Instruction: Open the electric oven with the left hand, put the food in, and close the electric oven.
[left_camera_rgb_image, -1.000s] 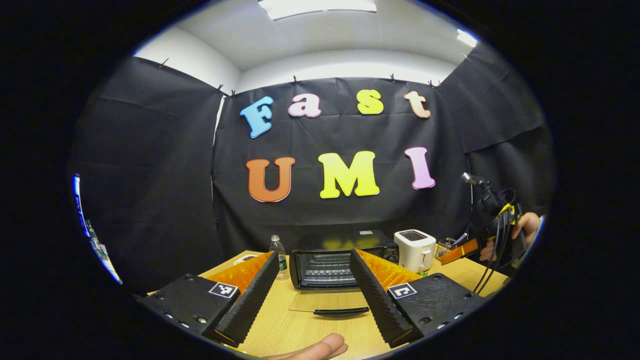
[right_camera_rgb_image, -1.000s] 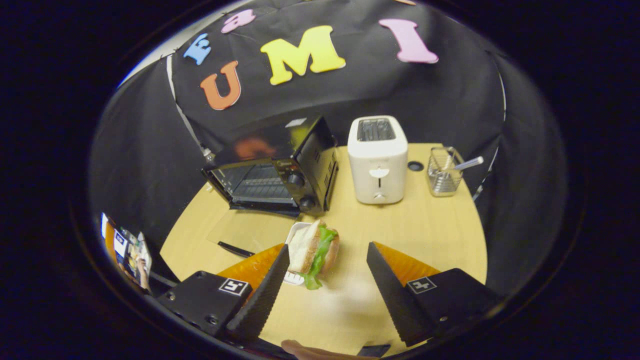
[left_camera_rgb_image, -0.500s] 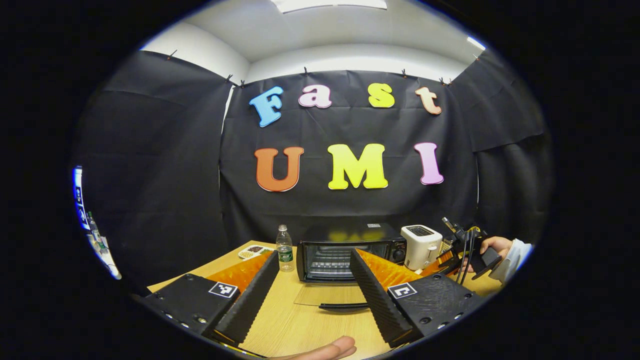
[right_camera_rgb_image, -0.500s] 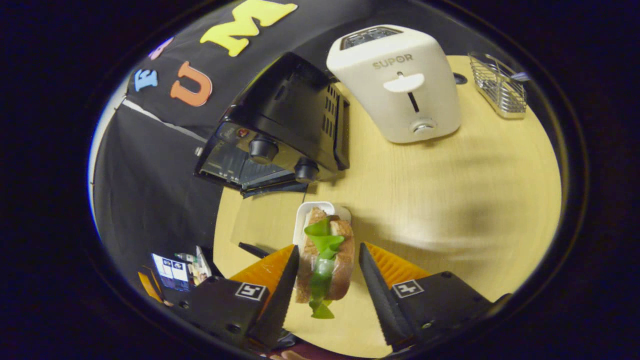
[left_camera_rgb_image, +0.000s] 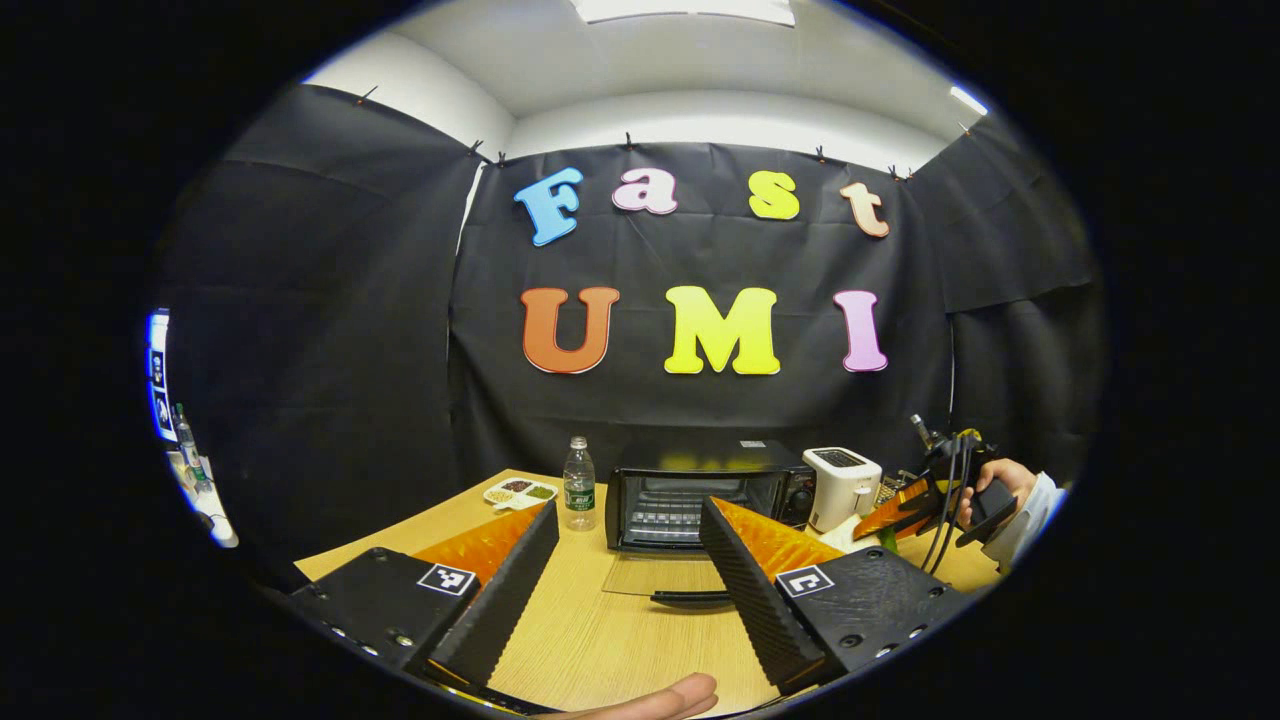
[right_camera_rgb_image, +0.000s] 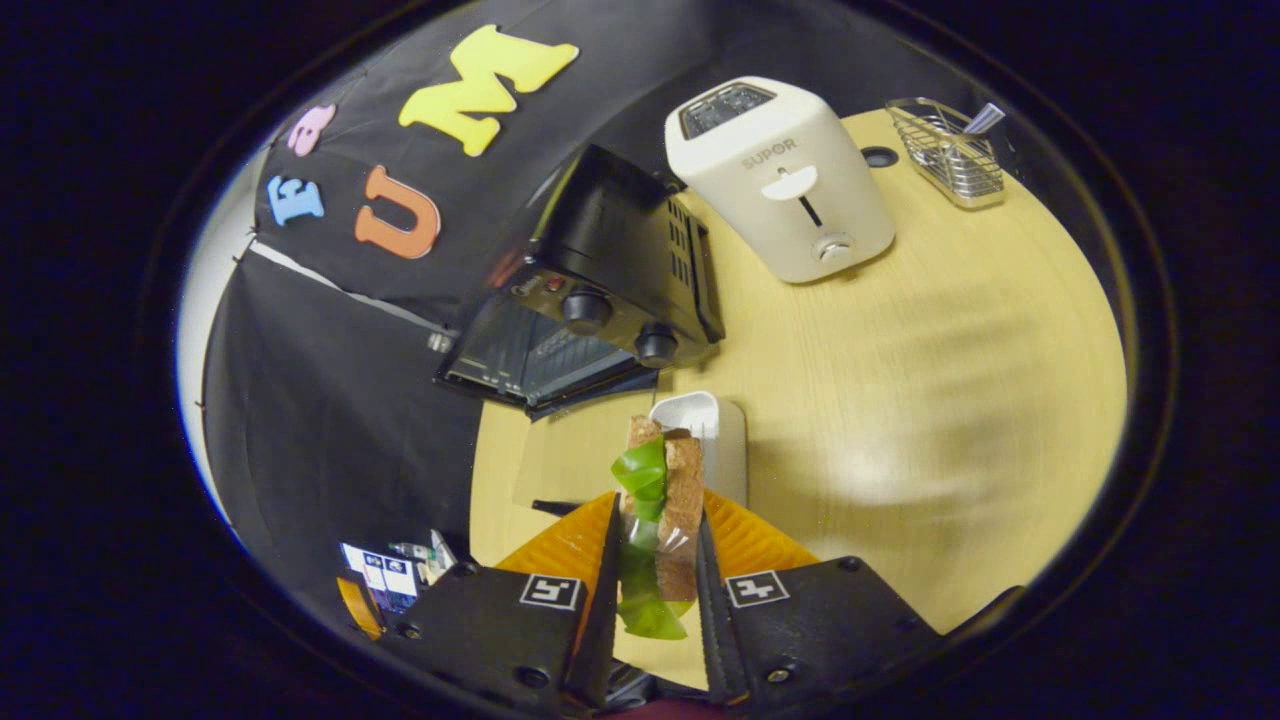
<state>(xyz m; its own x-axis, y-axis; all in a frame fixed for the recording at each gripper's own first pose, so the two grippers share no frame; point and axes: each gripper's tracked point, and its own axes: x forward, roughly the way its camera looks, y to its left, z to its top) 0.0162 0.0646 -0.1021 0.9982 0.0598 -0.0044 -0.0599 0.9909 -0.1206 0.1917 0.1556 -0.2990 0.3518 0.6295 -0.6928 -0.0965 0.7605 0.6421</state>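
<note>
On a wooden table (right_camera_rgb_image: 900, 330), the right gripper (right_camera_rgb_image: 655, 575) clamps a sandwich (right_camera_rgb_image: 660, 500) bound for the open oven (right_camera_rgb_image: 600, 300) at frame centre, while the left gripper (left_camera_rgb_image: 625, 570) hangs apart.

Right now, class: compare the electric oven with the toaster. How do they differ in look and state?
The electric oven is black with two knobs; the toaster is white with one lever and a knob. The oven's door lies open on the table, while the toaster's slot faces up. Both stand on the table, side by side.
</note>
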